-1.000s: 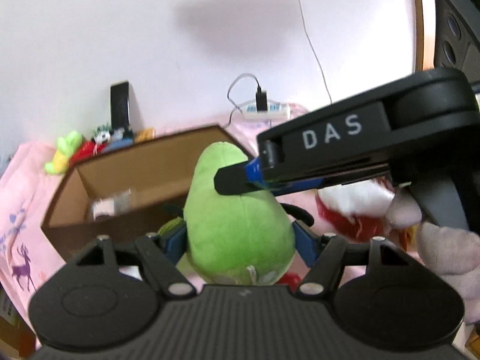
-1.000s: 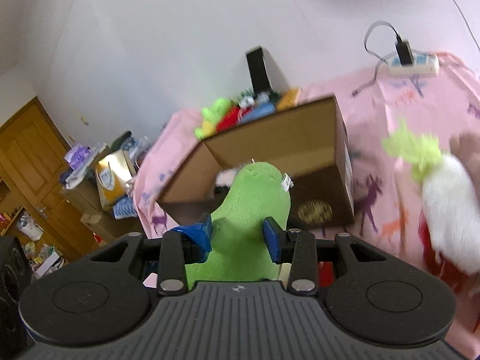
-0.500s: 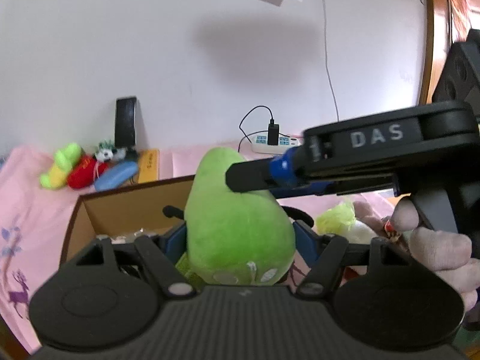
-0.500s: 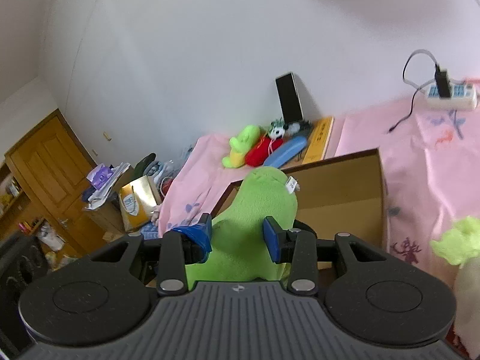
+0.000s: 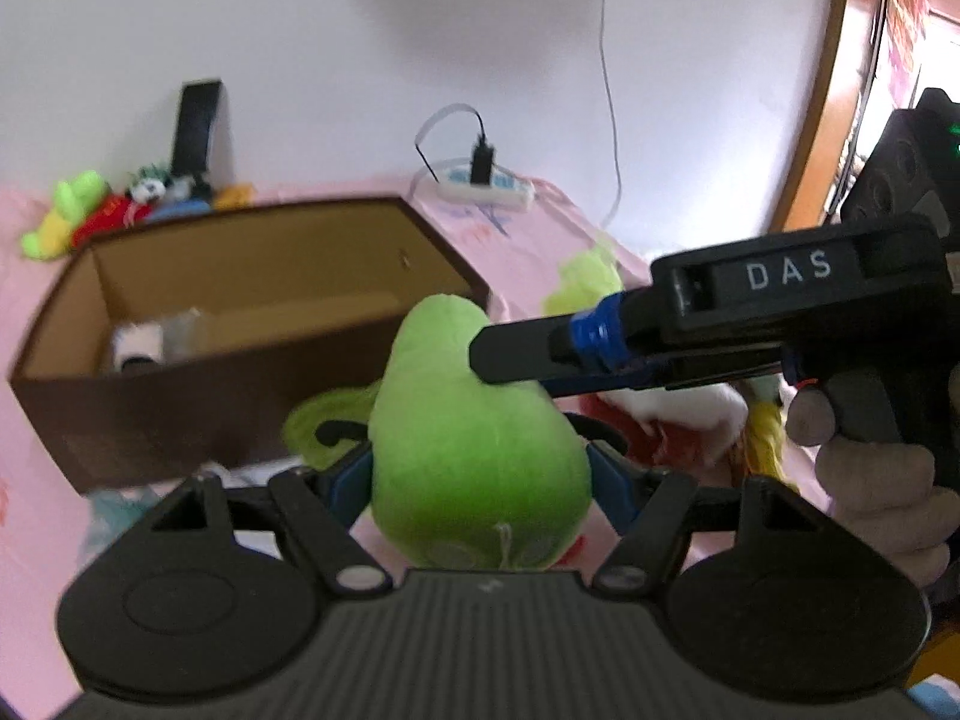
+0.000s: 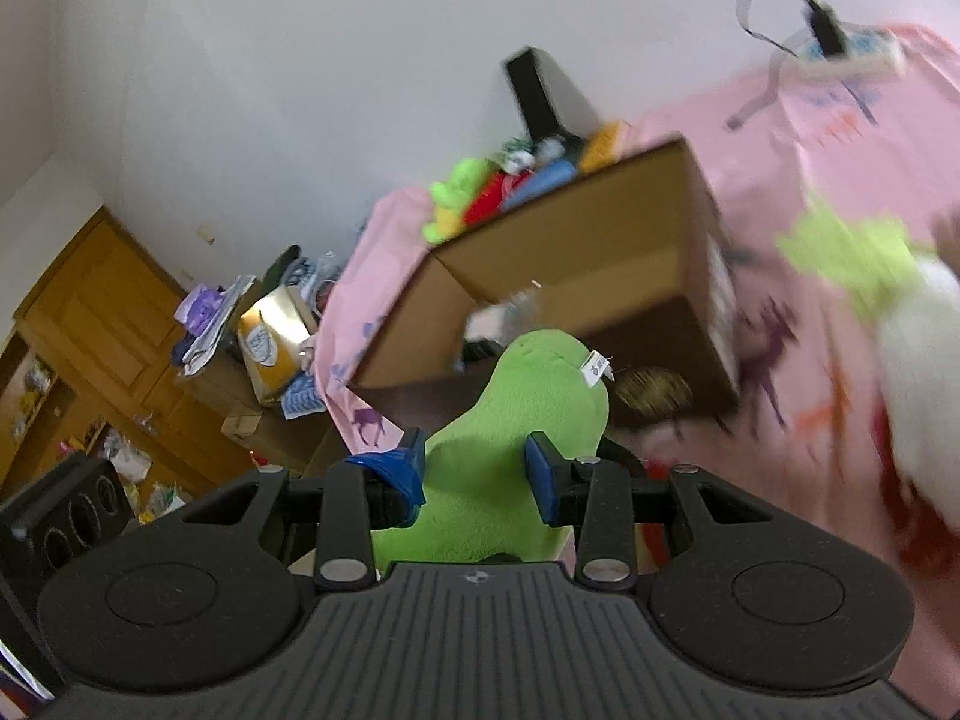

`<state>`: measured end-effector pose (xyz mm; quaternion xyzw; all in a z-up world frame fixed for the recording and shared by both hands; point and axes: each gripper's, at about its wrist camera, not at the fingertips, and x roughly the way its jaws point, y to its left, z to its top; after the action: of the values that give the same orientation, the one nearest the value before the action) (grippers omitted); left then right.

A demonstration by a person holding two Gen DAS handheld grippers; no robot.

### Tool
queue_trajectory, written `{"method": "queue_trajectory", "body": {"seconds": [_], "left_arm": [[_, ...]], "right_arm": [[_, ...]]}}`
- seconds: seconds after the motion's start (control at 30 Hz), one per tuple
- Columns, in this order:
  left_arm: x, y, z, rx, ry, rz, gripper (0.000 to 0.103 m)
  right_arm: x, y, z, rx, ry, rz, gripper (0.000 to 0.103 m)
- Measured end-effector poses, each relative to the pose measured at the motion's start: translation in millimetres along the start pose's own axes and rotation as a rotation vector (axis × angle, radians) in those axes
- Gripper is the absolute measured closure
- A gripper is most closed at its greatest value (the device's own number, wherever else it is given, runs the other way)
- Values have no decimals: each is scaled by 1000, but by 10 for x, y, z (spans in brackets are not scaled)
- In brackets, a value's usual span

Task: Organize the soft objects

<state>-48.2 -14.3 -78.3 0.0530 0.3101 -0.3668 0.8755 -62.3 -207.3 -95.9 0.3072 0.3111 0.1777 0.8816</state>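
A green pear-shaped plush toy [image 5: 474,438] is held by both grippers in the air, in front of an open brown cardboard box [image 5: 252,276]. My left gripper [image 5: 480,474] is shut on its wide lower part. My right gripper [image 6: 480,462] is shut on its narrow upper part [image 6: 516,420]; it shows in the left wrist view as a black tool coming in from the right [image 5: 600,348]. The box [image 6: 576,264] stands on a pink cloth and holds small soft things [image 5: 144,342].
A white and green plush [image 6: 900,312] lies on the pink cloth right of the box. Several small plush toys [image 5: 96,210] and a black speaker [image 5: 198,120] stand behind the box by the wall. A power strip [image 5: 486,189] lies at the back. Clutter and wooden cabinets [image 6: 90,324] are at left.
Both grippers have lowered and tilted with the green plush. The box now sits higher in view and its inside shows more.
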Motion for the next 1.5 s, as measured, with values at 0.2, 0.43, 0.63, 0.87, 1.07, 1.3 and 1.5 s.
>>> {"method": "queue_trajectory", "body": {"seconds": [0.2,0.43,0.63,0.87,1.07,1.3,1.5], "left_arm": [[112,-49,-124,9,43,-36,26],[58,-17,-63,-13,4,-83,22],[260,-67,-103,29,37,-49,19],[430,3,-205,15,133,-38,18],[327,139,-3,89,59,-63,18],[434,323,4,78,108,-111,18],[483,380,42,50,114,-131,16]], "right_arm": [[-33,-168,-102,73,1,3,85],[-30,-145,-120,66,3,47,89],[103,-117,-226,-43,-33,-114,90],[94,-263,-139,-6,-38,-118,90],[149,-138,79,-43,-42,-114,87],[659,-54,293,-272,197,-222,86],[1040,-158,310,-277,337,-156,85]]}}
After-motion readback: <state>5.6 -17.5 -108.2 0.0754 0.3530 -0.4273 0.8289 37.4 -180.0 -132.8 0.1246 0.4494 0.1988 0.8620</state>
